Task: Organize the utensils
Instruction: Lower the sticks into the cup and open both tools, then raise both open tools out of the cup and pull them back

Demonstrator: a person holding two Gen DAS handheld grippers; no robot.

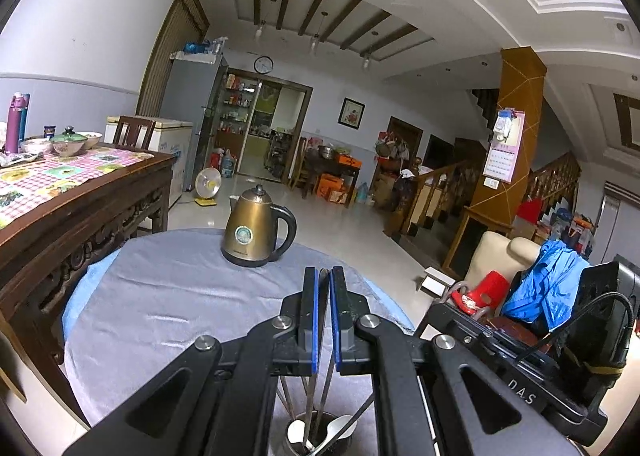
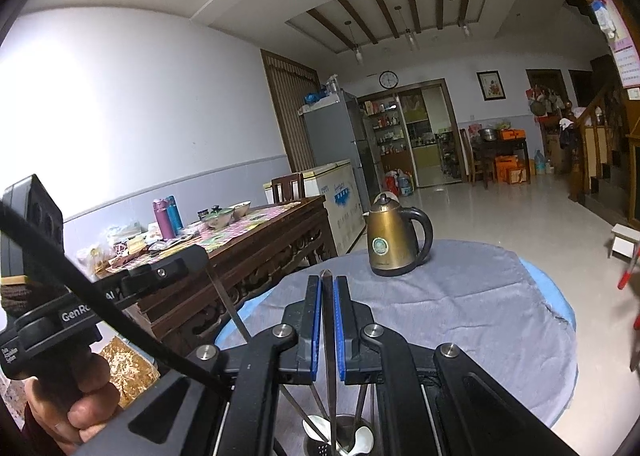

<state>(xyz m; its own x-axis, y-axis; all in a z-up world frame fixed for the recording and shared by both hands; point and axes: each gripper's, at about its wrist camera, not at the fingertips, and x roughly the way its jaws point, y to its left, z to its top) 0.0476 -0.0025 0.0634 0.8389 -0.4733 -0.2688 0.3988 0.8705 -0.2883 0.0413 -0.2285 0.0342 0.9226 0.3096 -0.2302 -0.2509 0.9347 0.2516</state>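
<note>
Left claw (image 1: 324, 276) clamped on utensil handle (image 1: 323, 336), right claw (image 2: 328, 282) likewise on handle (image 2: 329, 320), above holder (image 2: 344, 436). Risk: holder tipped if handles dragged sideways.

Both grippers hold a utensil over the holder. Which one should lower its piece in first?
Probably the right gripper: its utensil hangs straight down into the holder. The left gripper holds its utensil at a slant.
</note>
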